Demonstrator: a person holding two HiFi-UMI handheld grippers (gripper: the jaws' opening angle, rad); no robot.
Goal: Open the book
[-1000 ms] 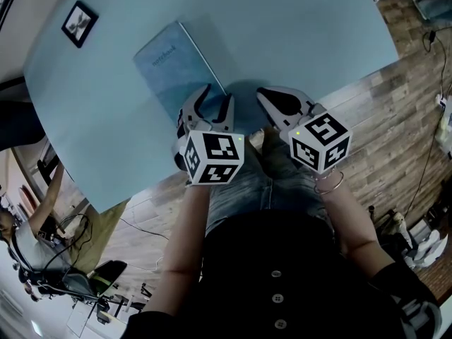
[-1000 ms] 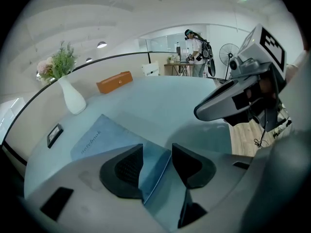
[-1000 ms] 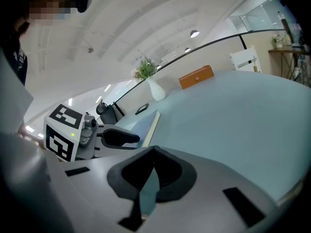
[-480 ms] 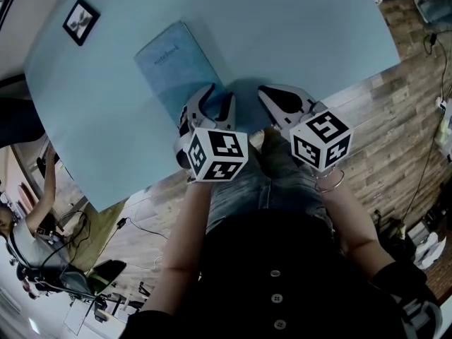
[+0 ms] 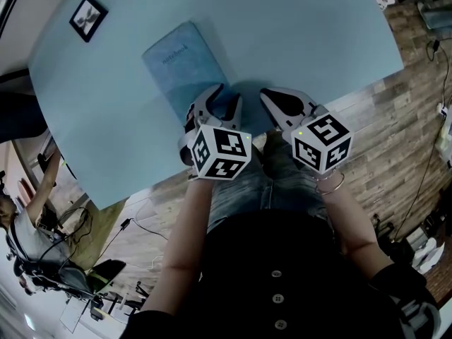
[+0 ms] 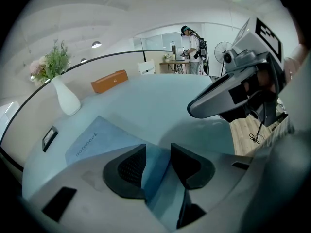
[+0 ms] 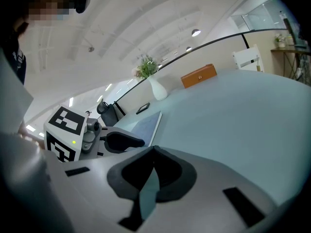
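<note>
Care matters here: the left gripper point(image 5: 226, 94) hangs with fingers apart over the near end of the closed notebook point(image 5: 185, 66) on the blue desk point(image 5: 304, 34), and should catch only the cover's edge before lifting. The right gripper point(image 5: 265, 94), fingers together, hangs just right. Since a second ago, the left fingers have just been closing slightly, the notebook's end between them but unpinched.

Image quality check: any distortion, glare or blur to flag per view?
Head view: fisheye bows the table edges; even light, soft shadow near the book. Left gripper view: black vignette corners, cover print sharp. Right gripper view: mosaic patch top left, ceiling lamp bright, no motion blur.
</note>
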